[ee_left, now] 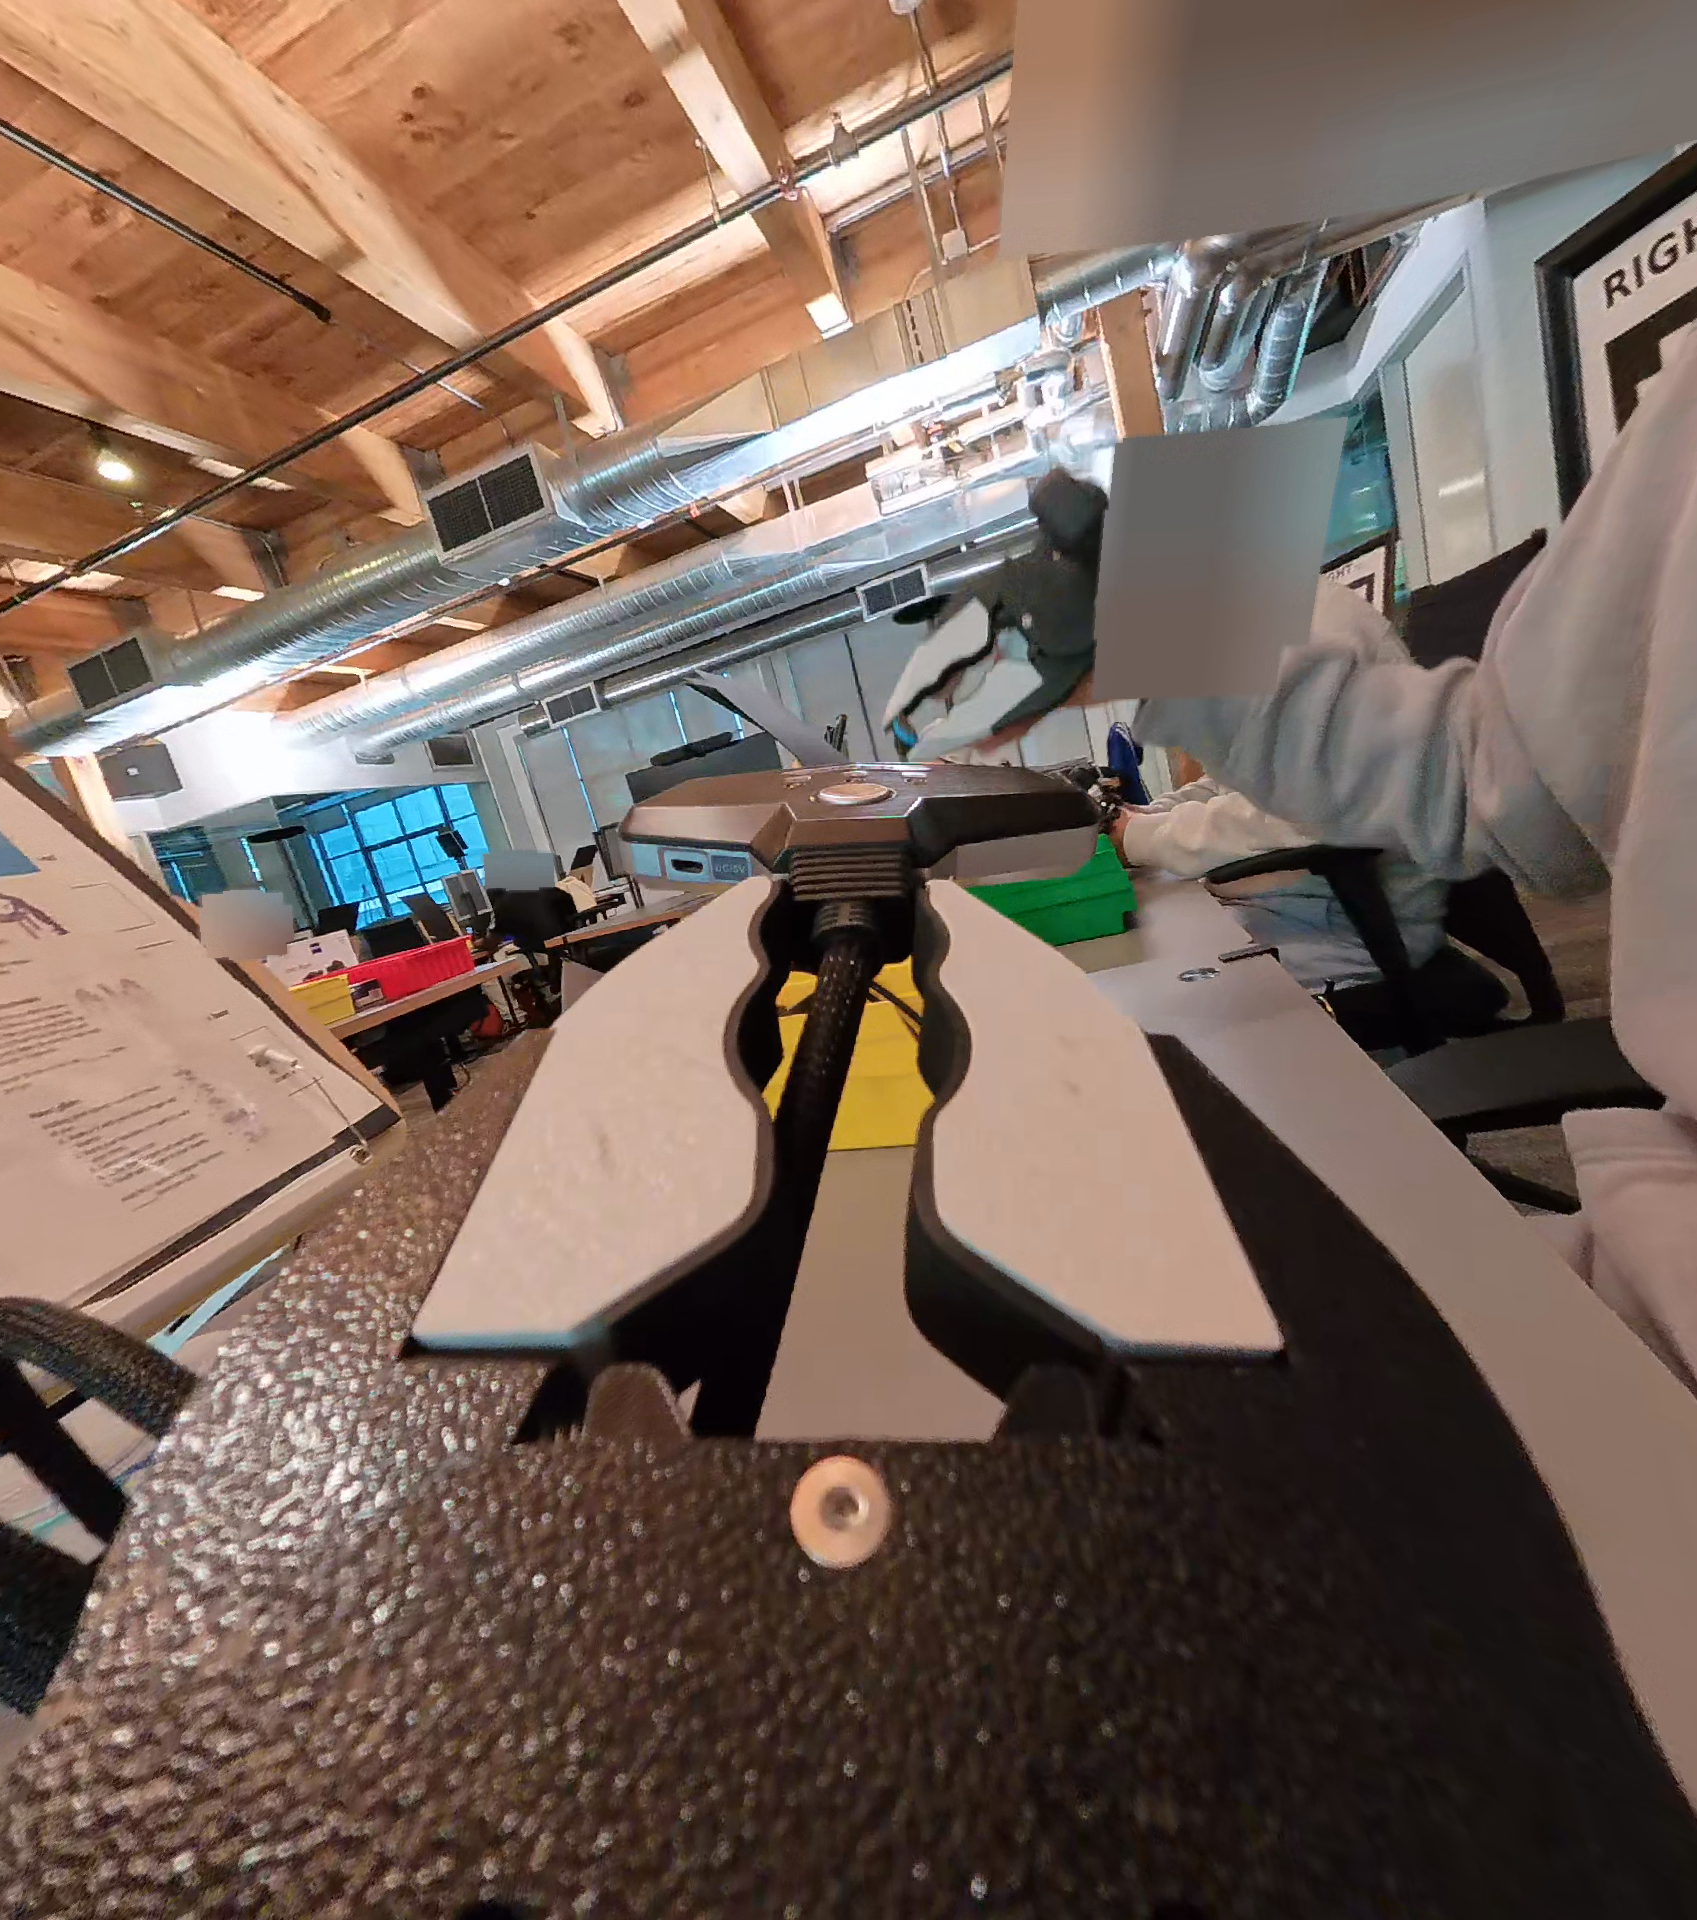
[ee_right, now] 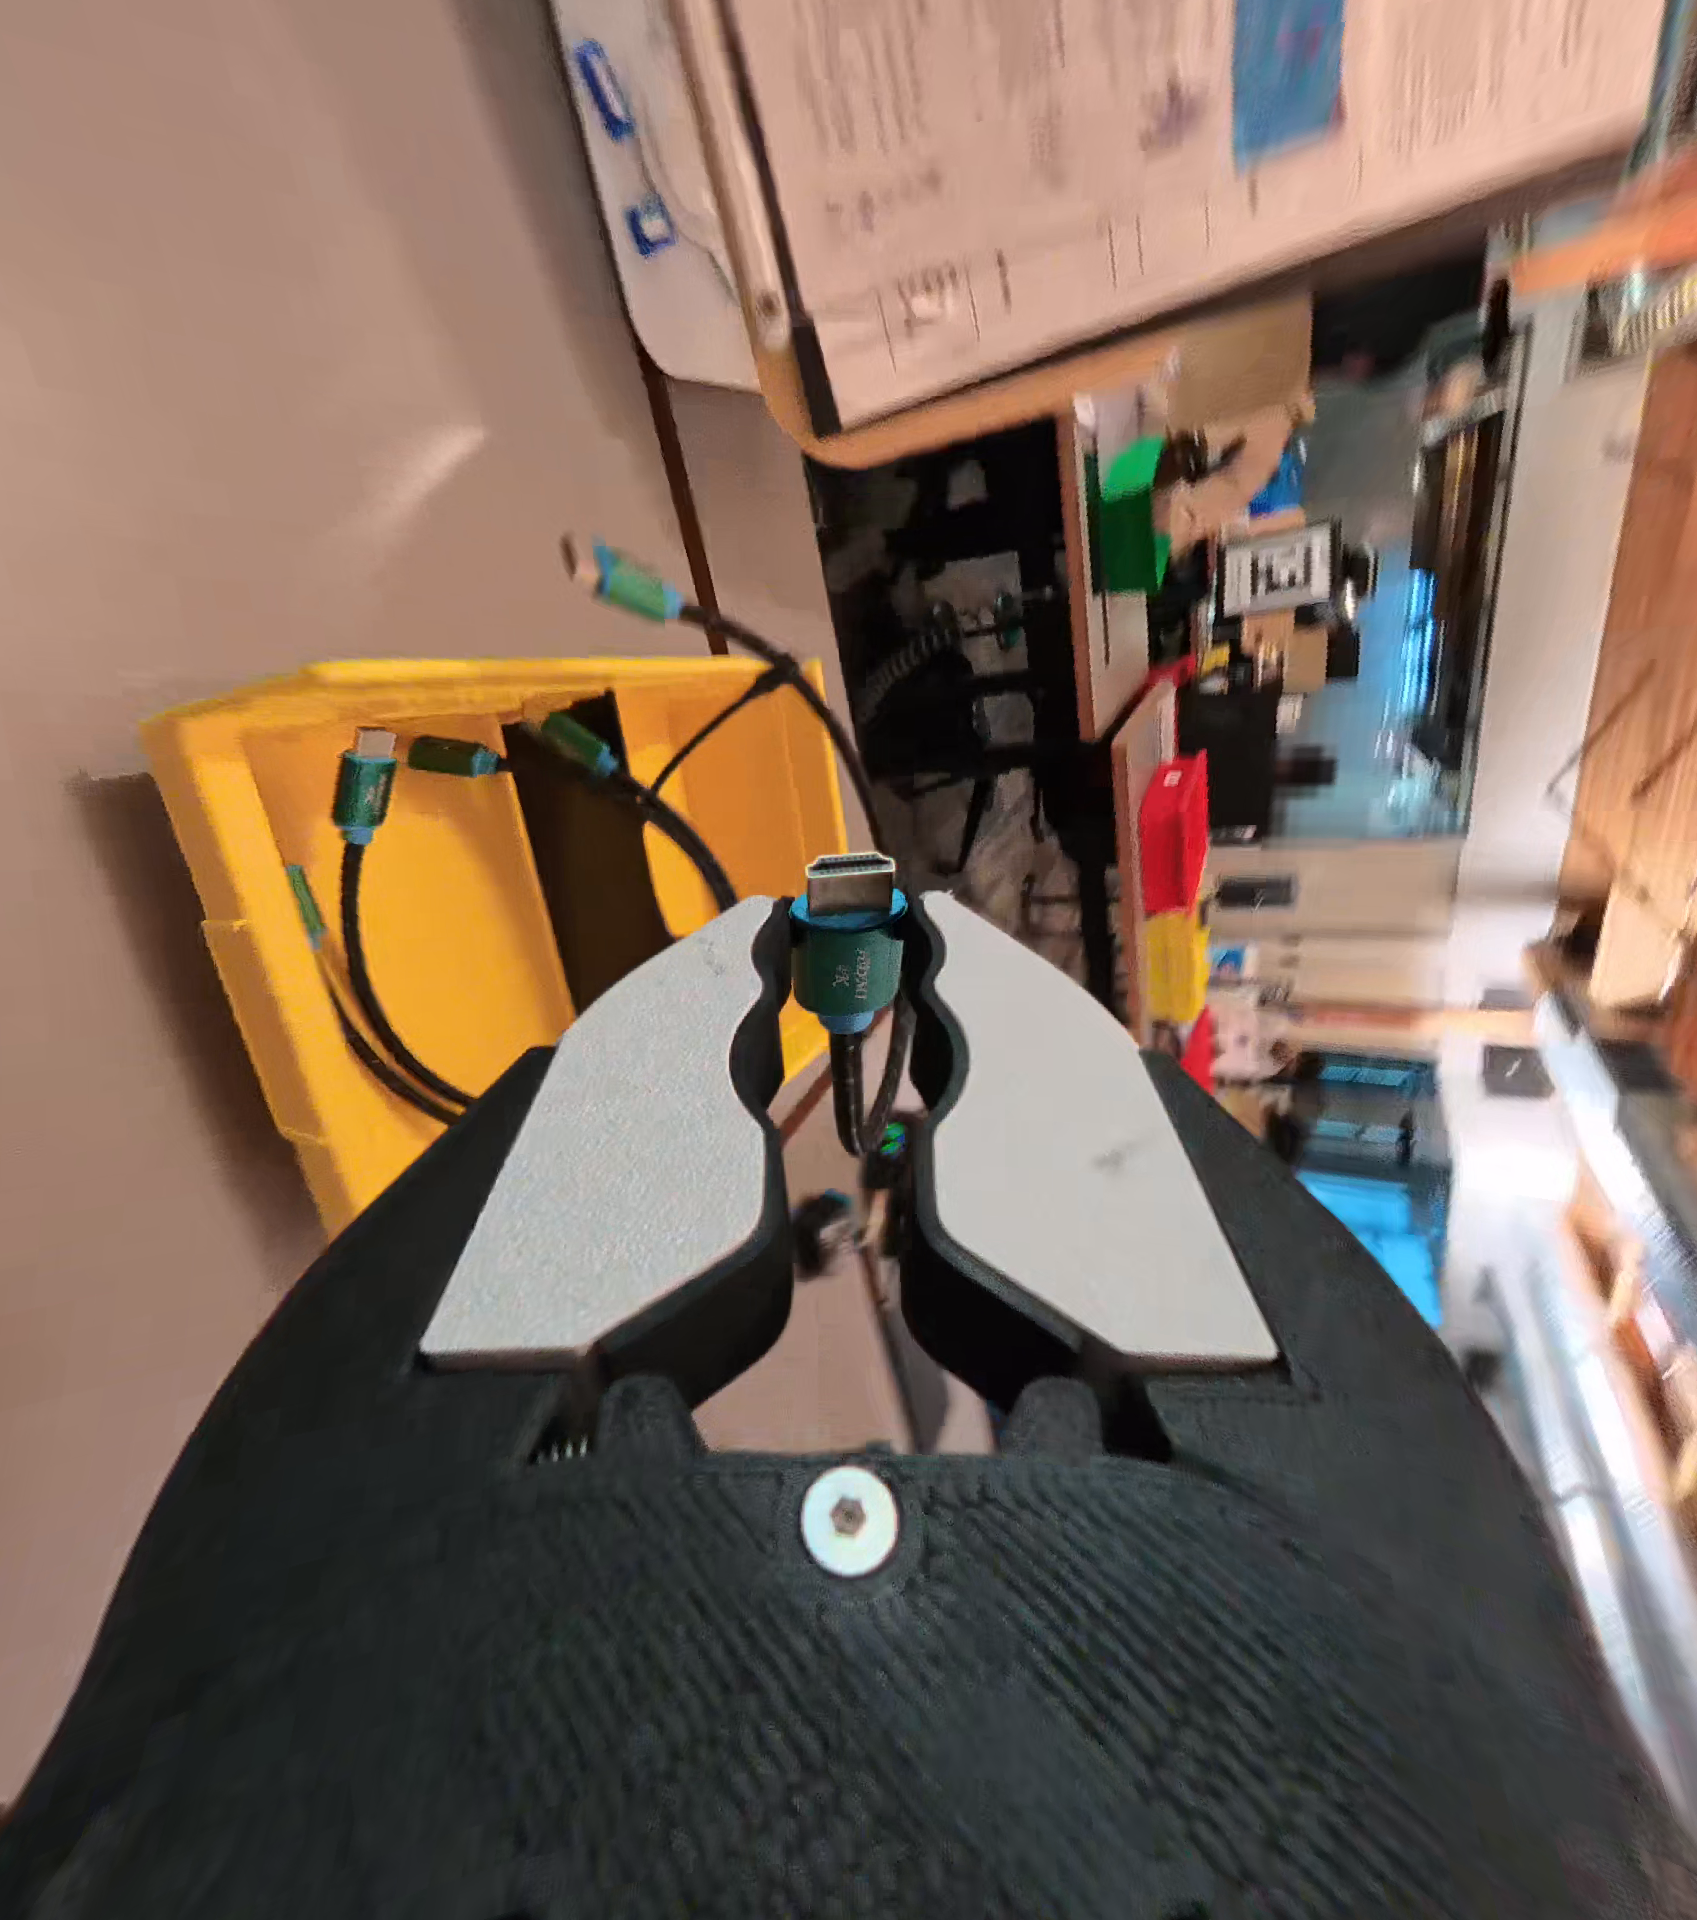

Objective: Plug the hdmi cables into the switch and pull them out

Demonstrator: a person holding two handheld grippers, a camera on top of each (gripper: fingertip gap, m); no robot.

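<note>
In the left wrist view my left gripper (ee_left: 849,896) is shut on the ribbed collar and black braided cable (ee_left: 828,1029) of the dark grey HDMI switch (ee_left: 859,821), which it holds up level in the air. My right gripper shows farther off (ee_left: 969,675), above and to the right of the switch. In the right wrist view my right gripper (ee_right: 849,920) is shut on a green HDMI plug (ee_right: 846,961), its metal end pointing forward beyond the fingertips. Several more green-plugged black cables (ee_right: 366,790) lie in a yellow bin (ee_right: 231,748). One plug (ee_right: 628,587) sticks out past the bin's rim.
The yellow bin also shows between my left fingers (ee_left: 870,1091), on a grey table (ee_left: 1197,997). A green bin (ee_left: 1062,899) stands behind the switch. A poster board (ee_left: 96,1039) leans at the left. A person's light sleeve (ee_left: 1602,748) fills the right side.
</note>
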